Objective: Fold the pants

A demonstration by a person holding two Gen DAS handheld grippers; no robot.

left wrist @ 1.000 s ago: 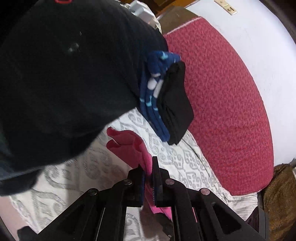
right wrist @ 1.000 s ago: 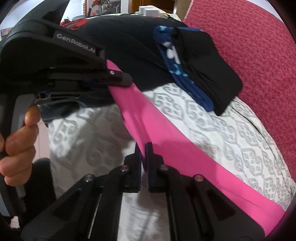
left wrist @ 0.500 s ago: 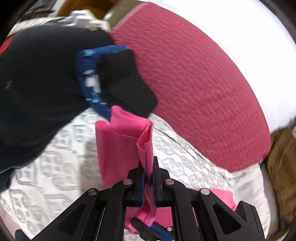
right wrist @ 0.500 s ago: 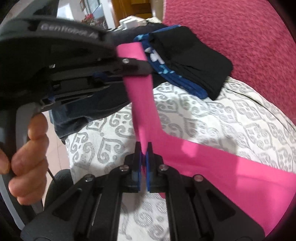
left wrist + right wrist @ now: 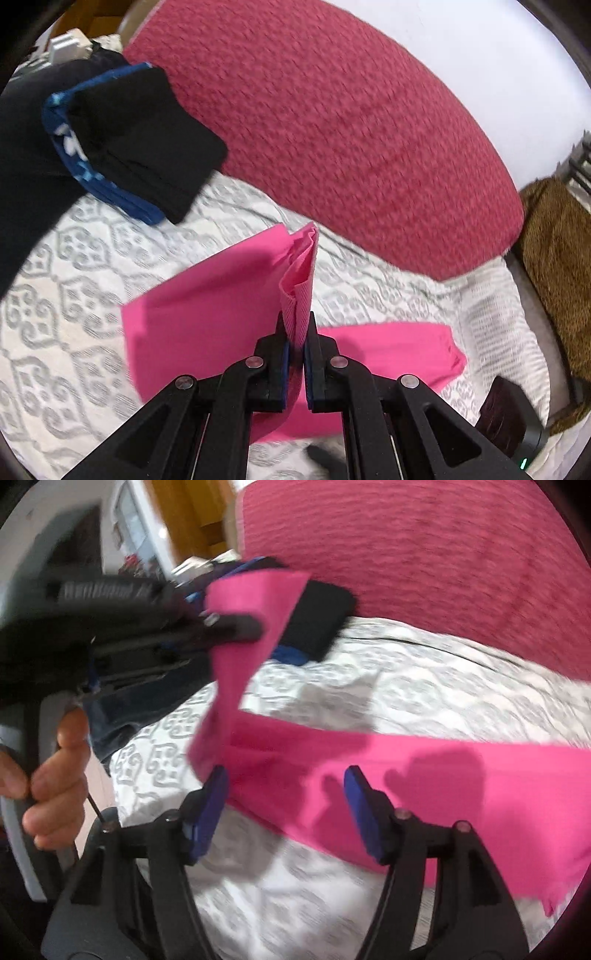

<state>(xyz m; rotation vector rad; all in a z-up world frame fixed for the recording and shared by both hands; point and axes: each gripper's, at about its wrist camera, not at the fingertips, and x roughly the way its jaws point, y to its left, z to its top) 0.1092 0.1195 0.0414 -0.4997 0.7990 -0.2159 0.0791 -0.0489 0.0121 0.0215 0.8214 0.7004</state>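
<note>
left wrist view: your left gripper [image 5: 295, 347] has its fingers clamped on a bunched fold of the pink pants [image 5: 207, 325], lifted off the bed [image 5: 74, 258].
right wrist view: your right gripper [image 5: 286, 812] has its fingers wide apart over the pants, holding nothing.
pants: one leg lies flat across the patterned bed cover.
back edge of bed: folded dark clothes [image 5: 140, 140] beside the red headboard cushion [image 5: 351, 122].

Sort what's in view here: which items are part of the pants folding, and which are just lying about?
In the job:
- pink pants
- left gripper, shut on the pants
- right gripper, open

Just lying about:
- folded black and blue clothes
- red cushion
- patterned white bedspread
- brown cloth
</note>
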